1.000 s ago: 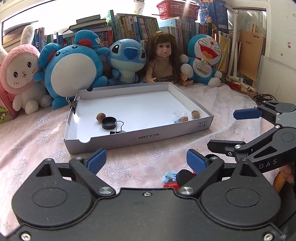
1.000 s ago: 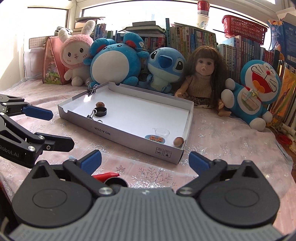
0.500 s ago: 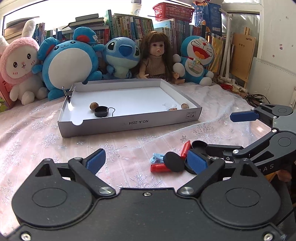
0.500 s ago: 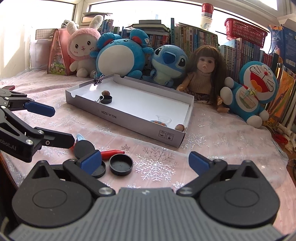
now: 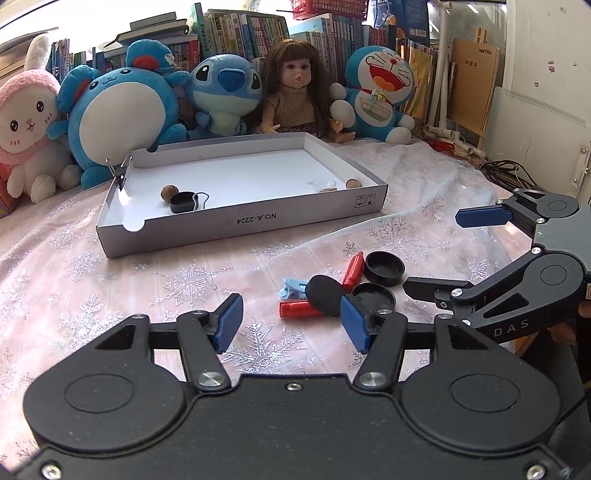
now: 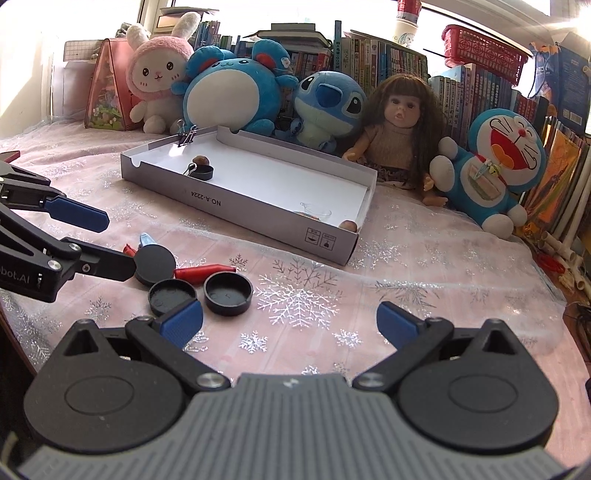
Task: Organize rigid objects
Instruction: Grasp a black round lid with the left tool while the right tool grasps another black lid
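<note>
Our left tongs point(image 5: 291, 325) closing on nothing, beside black caps point(image 5: 384, 267) on the worktop point(image 5: 110, 295); our right tongs point(image 6: 290, 325) spread, empty; white tray point(image 5: 240, 225) beyond.

Bright window point(image 6: 110, 22), packed bookshelf point(image 6: 388, 51), snowflake tablecloth point(image 6: 406, 266)

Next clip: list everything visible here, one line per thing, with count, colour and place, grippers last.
box lid: one, white-grey, mid-table.
black cap in box: one, beside a nut and a binder clip.
second nut: one, brown, box's right corner, by a clear dish.
loose black caps: three, on cloth before the box.
red pieces: two, among the caps.
blue clip: one, light blue, beside them.
plush toys: four, behind the box, with a doll.
left hand-held gripper: jaws closing, nothing between.
right hand-held gripper: open, empty.
</note>
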### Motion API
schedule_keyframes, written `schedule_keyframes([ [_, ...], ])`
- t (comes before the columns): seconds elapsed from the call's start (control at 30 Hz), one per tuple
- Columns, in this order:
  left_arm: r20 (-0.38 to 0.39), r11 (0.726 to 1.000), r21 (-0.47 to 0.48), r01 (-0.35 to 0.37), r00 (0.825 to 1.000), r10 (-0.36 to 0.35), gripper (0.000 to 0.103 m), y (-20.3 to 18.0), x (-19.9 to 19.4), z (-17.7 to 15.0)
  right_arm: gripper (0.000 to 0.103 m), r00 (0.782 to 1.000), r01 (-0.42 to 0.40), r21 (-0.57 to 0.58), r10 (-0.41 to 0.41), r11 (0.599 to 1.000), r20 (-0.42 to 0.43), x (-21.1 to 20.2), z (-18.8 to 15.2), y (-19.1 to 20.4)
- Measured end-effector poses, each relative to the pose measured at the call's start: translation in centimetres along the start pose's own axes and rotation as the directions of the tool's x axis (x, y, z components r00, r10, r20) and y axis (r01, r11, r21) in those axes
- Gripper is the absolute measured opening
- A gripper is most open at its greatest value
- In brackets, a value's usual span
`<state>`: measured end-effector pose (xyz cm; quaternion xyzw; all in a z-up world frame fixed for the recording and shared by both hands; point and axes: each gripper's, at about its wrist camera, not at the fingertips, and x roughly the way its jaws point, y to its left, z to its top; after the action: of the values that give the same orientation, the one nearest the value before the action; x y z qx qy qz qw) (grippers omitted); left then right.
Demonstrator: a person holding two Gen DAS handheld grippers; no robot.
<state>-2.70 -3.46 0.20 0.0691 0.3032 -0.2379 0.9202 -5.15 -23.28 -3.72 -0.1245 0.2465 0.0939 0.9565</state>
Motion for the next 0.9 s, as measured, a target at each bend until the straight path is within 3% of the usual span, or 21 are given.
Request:
schedule_keyframes([
  [0.2, -0.031, 0.998, 0.063, 0.03, 0.999, -0.028, 0.03, -1.5, 0.4, -0.3, 0.103, 0.999, 0.025, -0.015, -0.026, 1.0, -0.032, 0.8, -0.2, 0.0],
  [0.53, -0.007, 0.997, 0.073, 0.021, 1.0, -0.021, 0.03, -2.0, 1.3, 0.4, 0.103, 0.996, -0.035, 0.157, 0.047, 0.987, -0.071, 1.6, -0.6, -1.9],
  [0.9, -0.004, 0.99, 0.143, 0.006, 1.0, -0.005, 0.03, -3.4, 3.1, 1.1, 0.103, 0.996, -0.048, 0.167, 0.06, 0.985, -0.072, 1.9, -0.6, -2.1],
])
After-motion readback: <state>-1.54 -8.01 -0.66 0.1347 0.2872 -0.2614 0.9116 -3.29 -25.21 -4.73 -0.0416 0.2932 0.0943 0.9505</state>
